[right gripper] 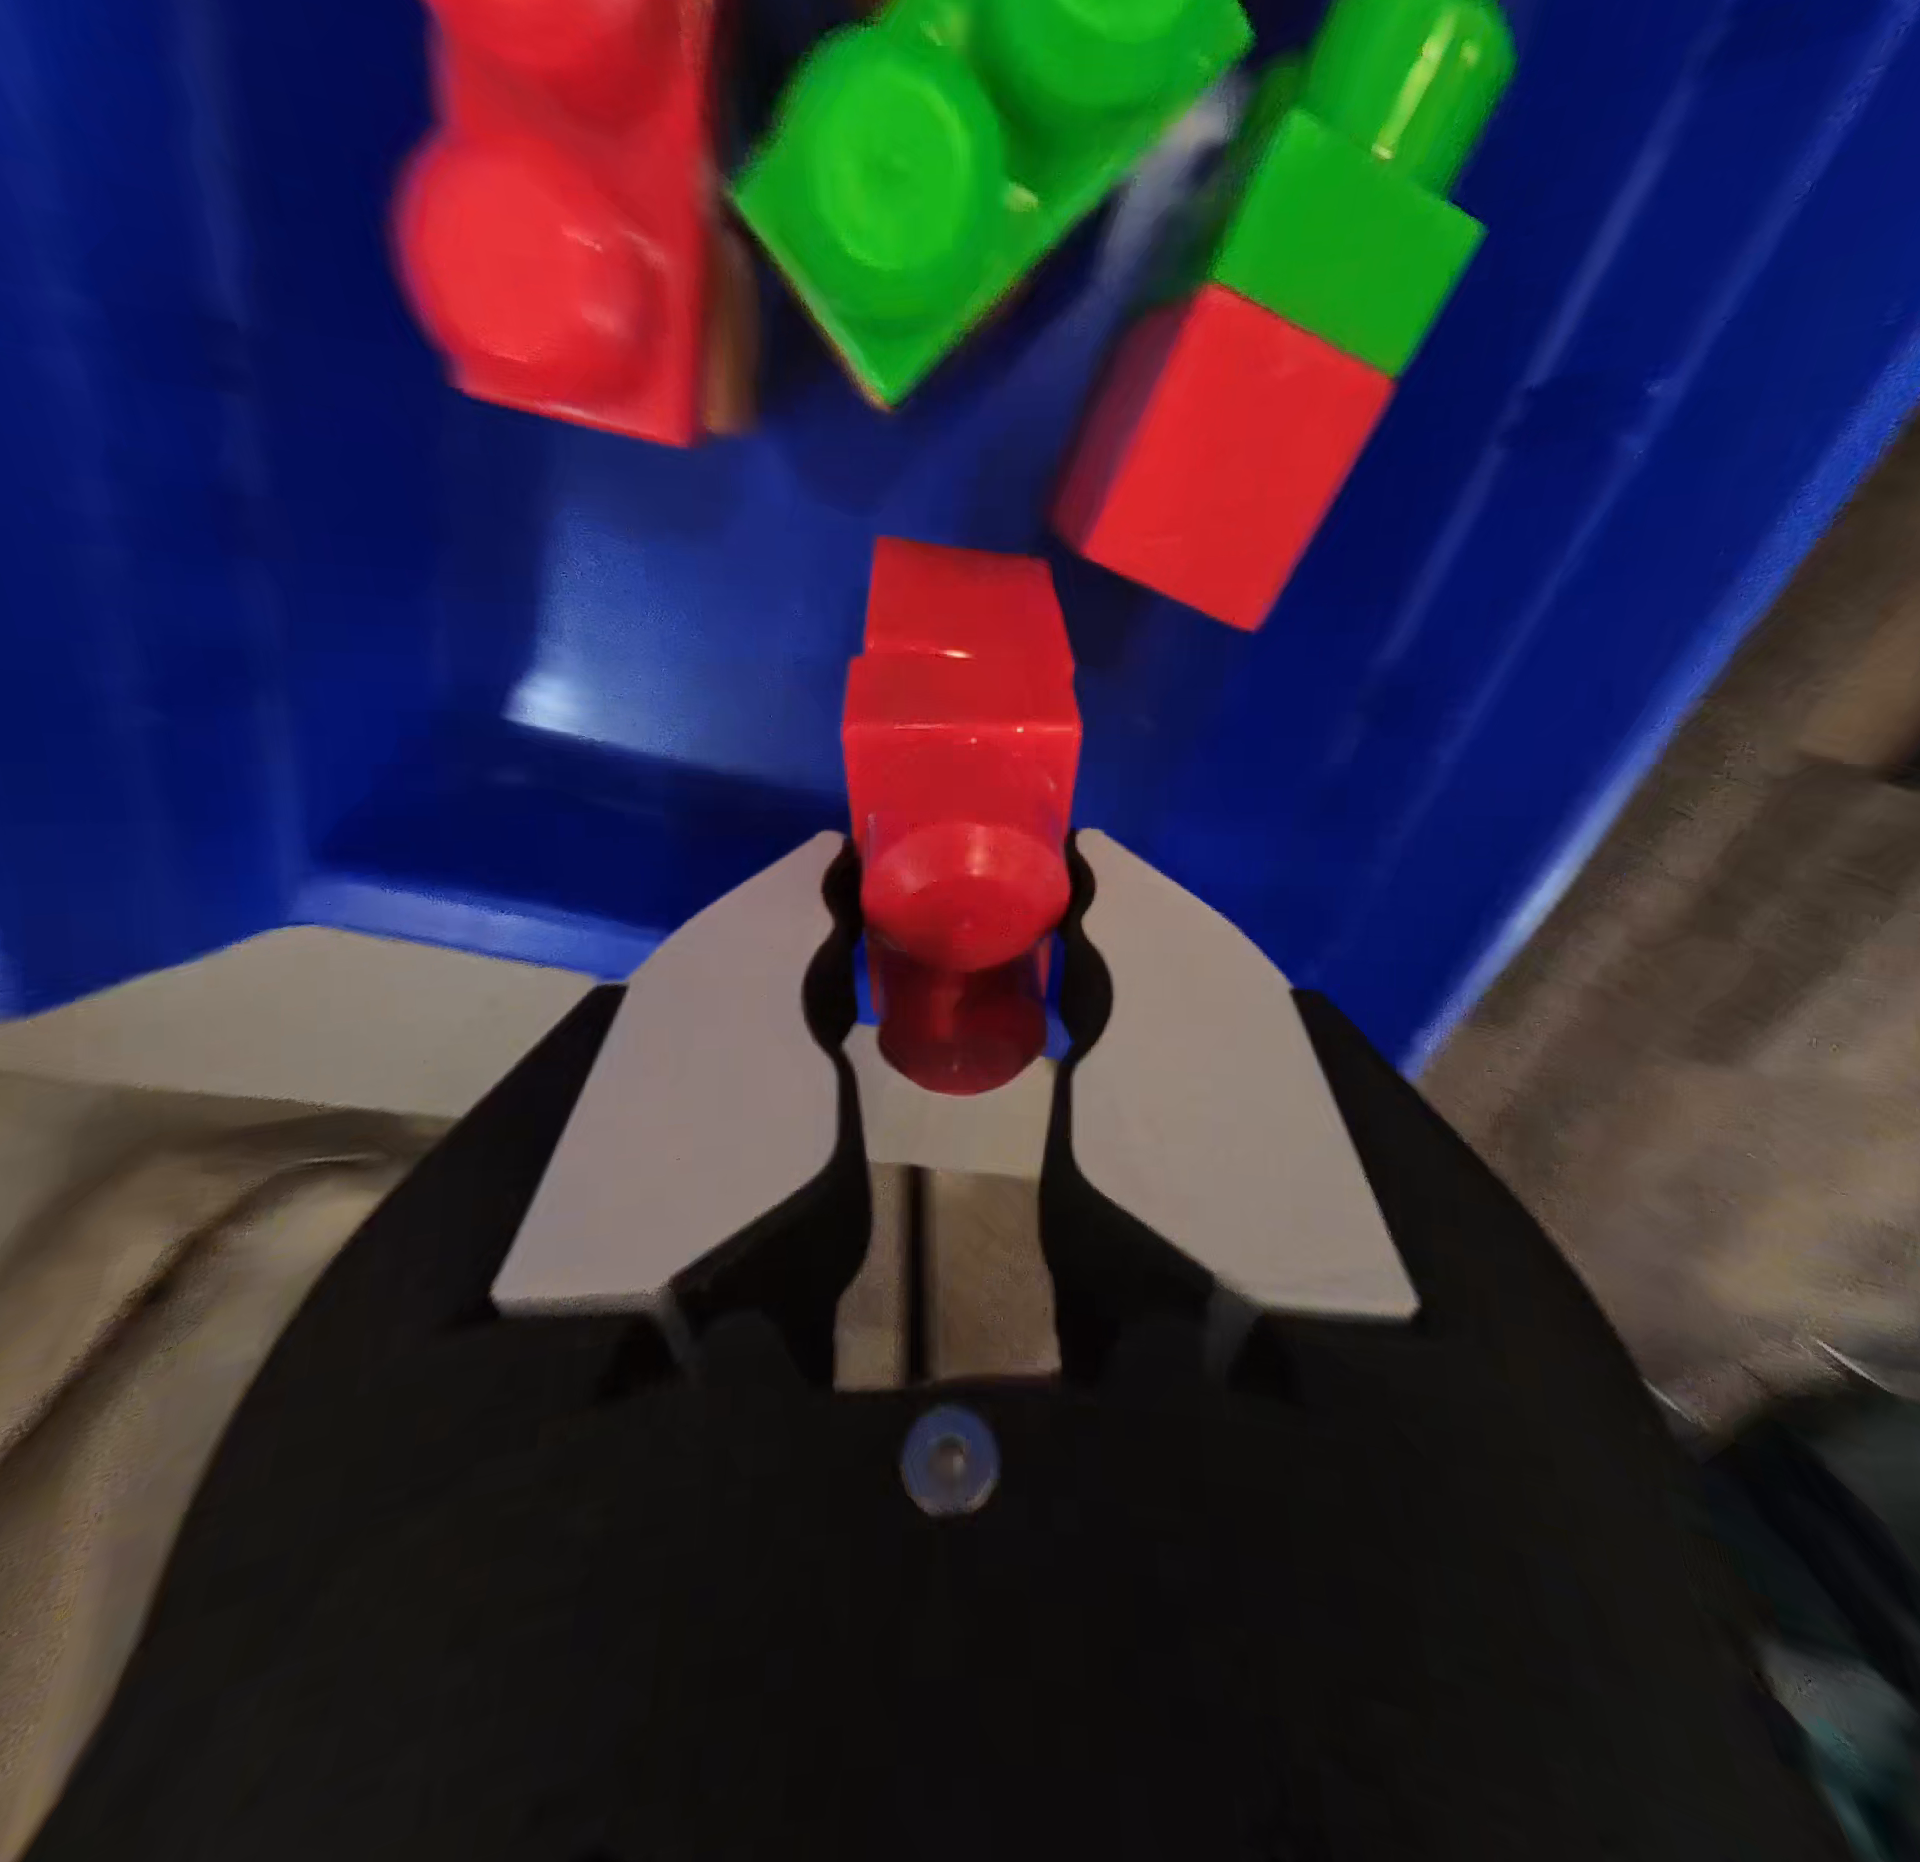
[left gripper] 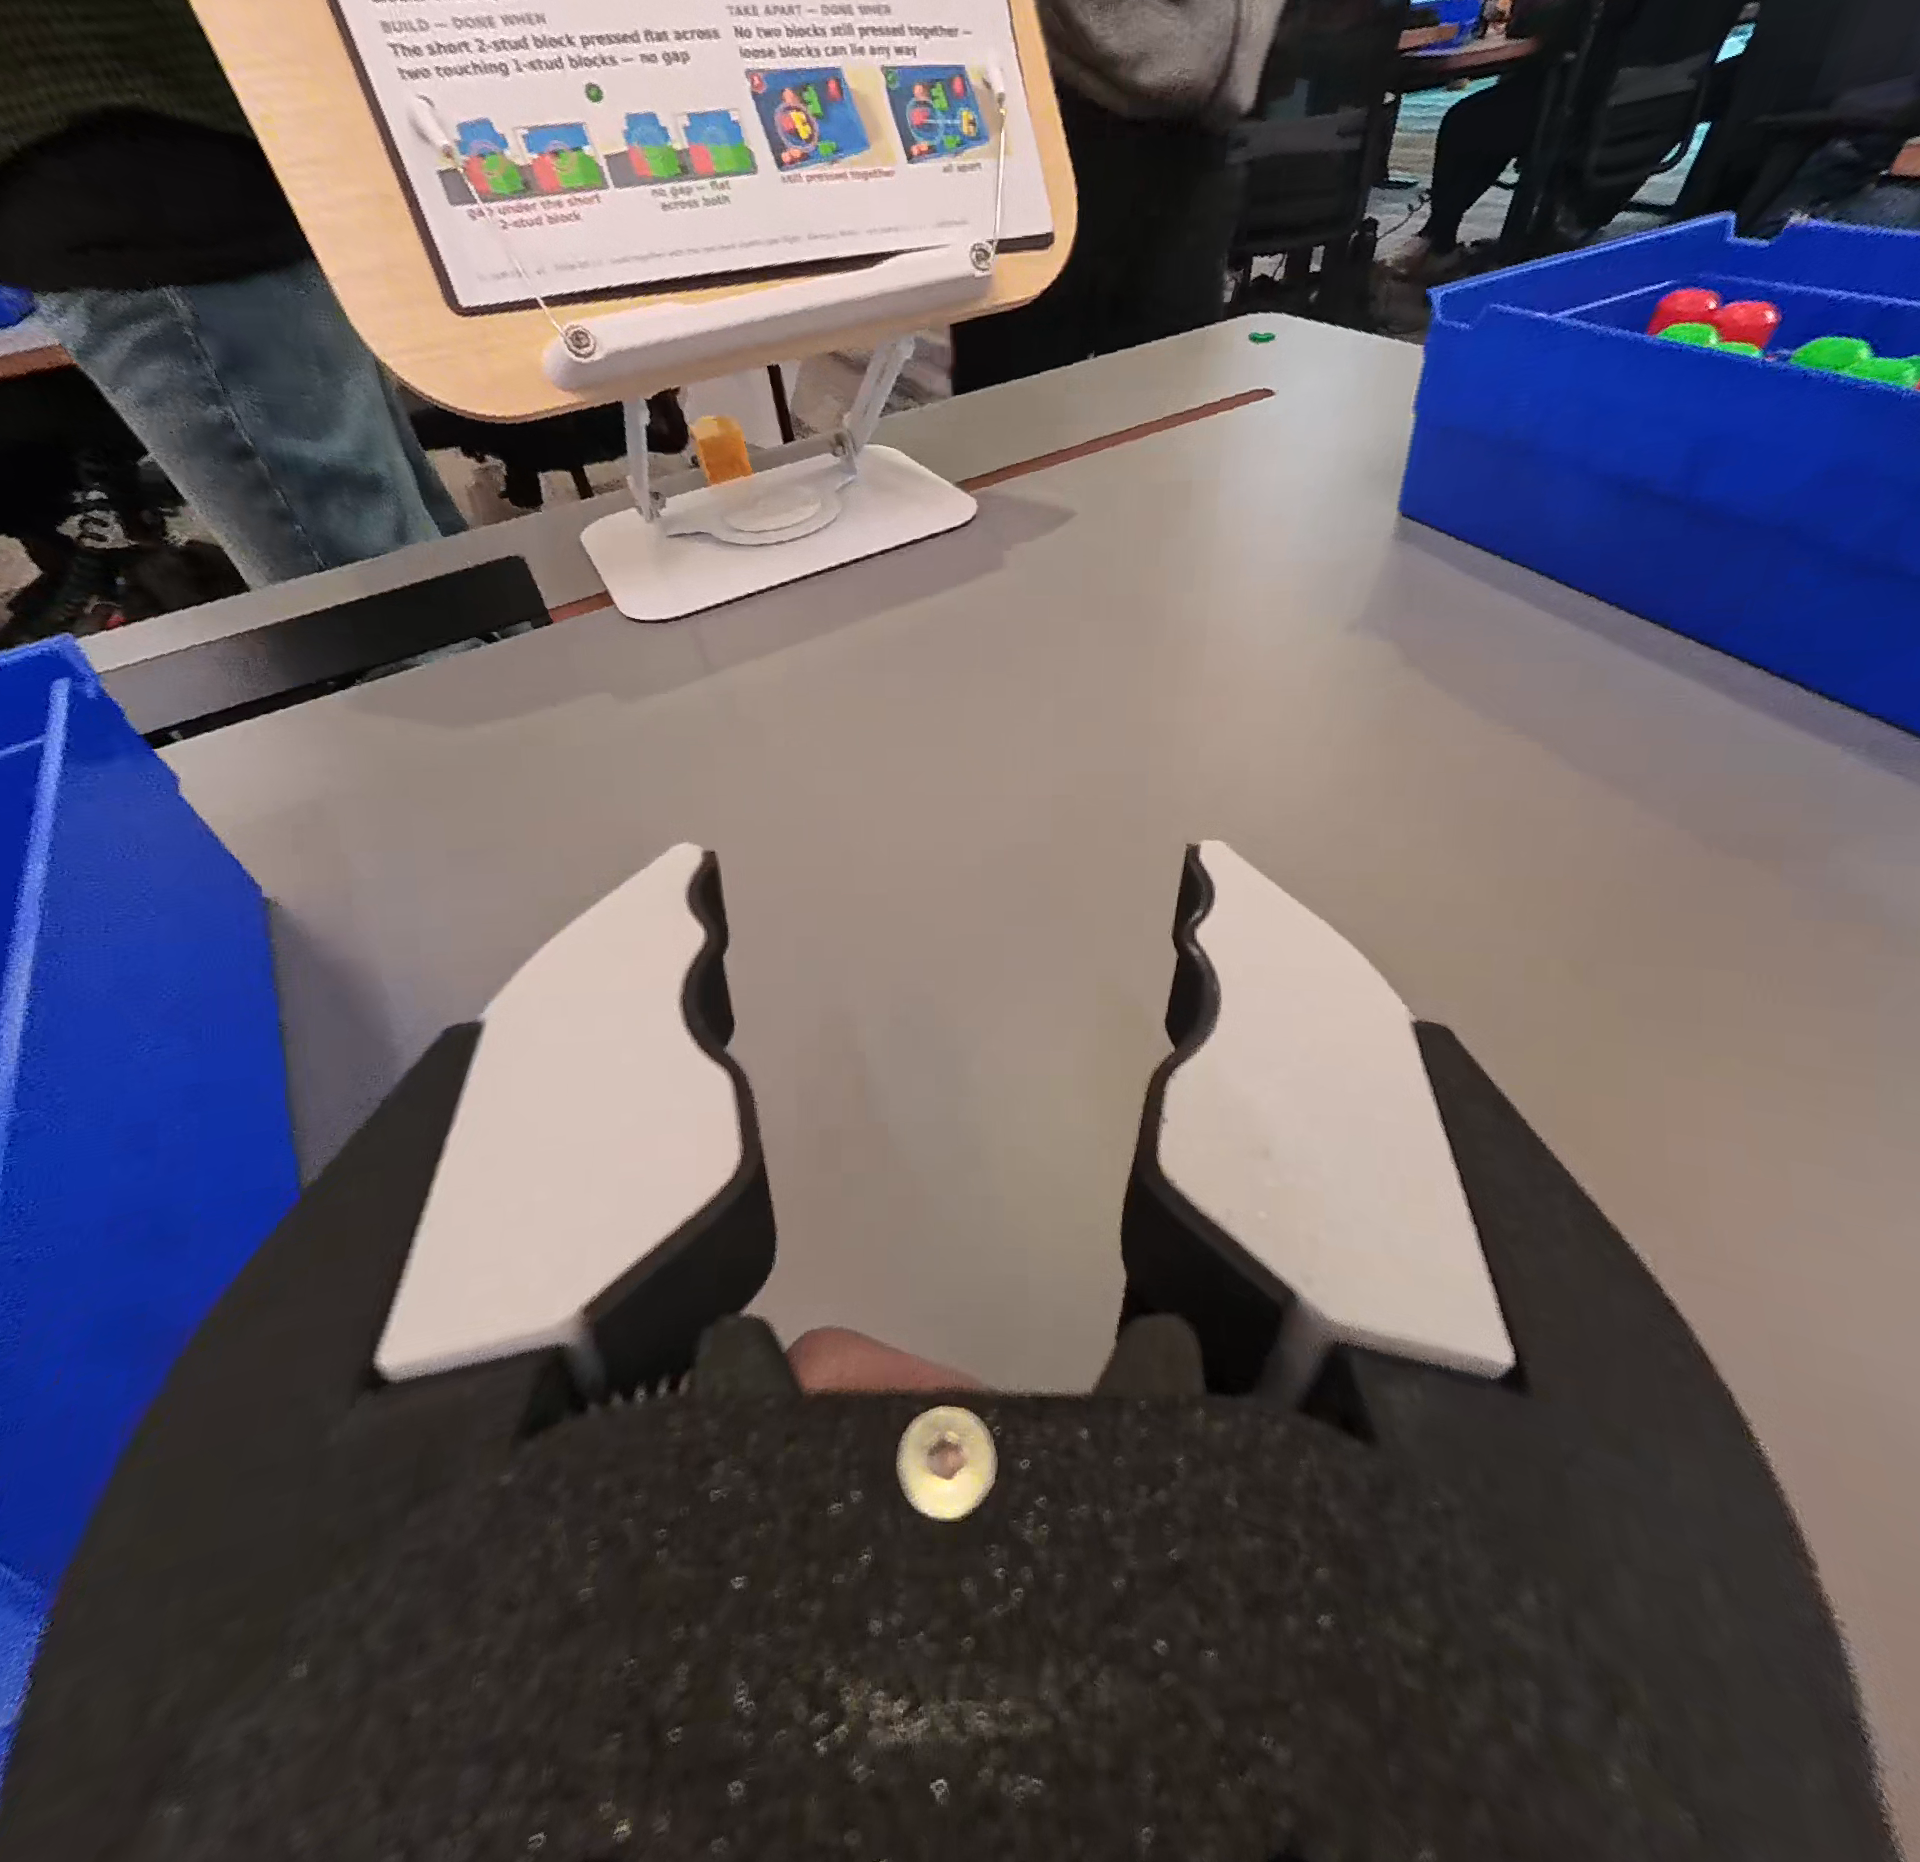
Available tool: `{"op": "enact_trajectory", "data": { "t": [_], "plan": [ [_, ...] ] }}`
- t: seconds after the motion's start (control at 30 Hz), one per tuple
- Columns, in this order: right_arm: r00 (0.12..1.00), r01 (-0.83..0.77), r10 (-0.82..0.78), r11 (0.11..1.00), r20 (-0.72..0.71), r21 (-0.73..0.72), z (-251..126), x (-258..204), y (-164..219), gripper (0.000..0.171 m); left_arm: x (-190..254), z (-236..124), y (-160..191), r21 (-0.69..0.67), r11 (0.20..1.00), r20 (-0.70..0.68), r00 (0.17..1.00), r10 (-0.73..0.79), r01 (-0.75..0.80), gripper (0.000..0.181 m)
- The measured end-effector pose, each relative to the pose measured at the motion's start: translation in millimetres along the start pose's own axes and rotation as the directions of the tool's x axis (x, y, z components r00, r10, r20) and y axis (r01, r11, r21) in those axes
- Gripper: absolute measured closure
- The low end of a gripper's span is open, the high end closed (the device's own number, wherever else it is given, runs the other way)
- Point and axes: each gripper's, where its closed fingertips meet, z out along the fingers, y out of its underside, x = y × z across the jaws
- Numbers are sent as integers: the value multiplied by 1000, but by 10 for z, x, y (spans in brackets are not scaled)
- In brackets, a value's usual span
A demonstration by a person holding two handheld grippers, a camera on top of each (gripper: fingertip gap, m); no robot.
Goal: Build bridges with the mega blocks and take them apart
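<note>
Fingers of the right gripper (right gripper: 961, 913) pinch a red block (right gripper: 961, 763) by its stud, above the blue bin (right gripper: 312, 565). Left gripper (left gripper: 951, 877) hovers spread over the desk (left gripper: 1039, 669), empty. Light, stiff, smooth plastic; flat sides probably grip better than the rounded stud.

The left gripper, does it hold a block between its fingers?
No, the left gripper is open above the bare grey table, with nothing between its fingers.
</note>
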Motion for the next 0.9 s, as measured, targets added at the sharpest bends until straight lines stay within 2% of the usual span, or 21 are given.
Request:
{"op": "enact_trajectory", "data": {
  "t": [0.07,0.13,0.2,0.37,0.47,0.57,0.63,0.7,0.77,0.83,0.9],
  "plan": [
    [997,-6,0,996,-74,-86,64,150,23,135,38,-34,-4,7,1000,-14,1000,-1,1,100],
    [999,-23,17,990,-44,-140,118,143,33,135,58,-71,-10,15,1000,-21,1000,1,-1,100],
    [997,-28,14,980,-77,-195,155,227,67,135,57,-95,-4,18,1000,-23,1000,6,-6,101],
    [996,-78,67,972,-59,-224,257,316,76,135,20,-99,46,7,1000,-33,999,-11,12,101],
    [996,-91,94,969,1,-231,320,274,99,134,41,-84,90,-5,1000,-41,999,-9,9,101],
    [994,-92,101,972,31,-218,322,216,78,109,82,-75,110,-9,1000,-50,999,0,0,101],
    [997,-71,74,976,7,-205,254,231,70,103,106,-74,111,-10,1000,-53,999,7,-8,101],
    [998,-63,63,985,-9,-159,95,249,24,96,123,-78,105,-8,1000,-58,998,10,-11,101],
    [998,-53,51,997,-29,-57,-148,255,-66,96,118,-81,104,-7,1000,-55,998,15,-15,101],
    [998,-28,33,995,-57,93,-451,206,-187,96,92,-80,103,-6,1000,-47,999,14,-14,101],
    [996,25,2,956,-95,292,-797,62,-328,96,60,-74,104,-6,1000,-41,999,4,-4,101]
  ]
}}
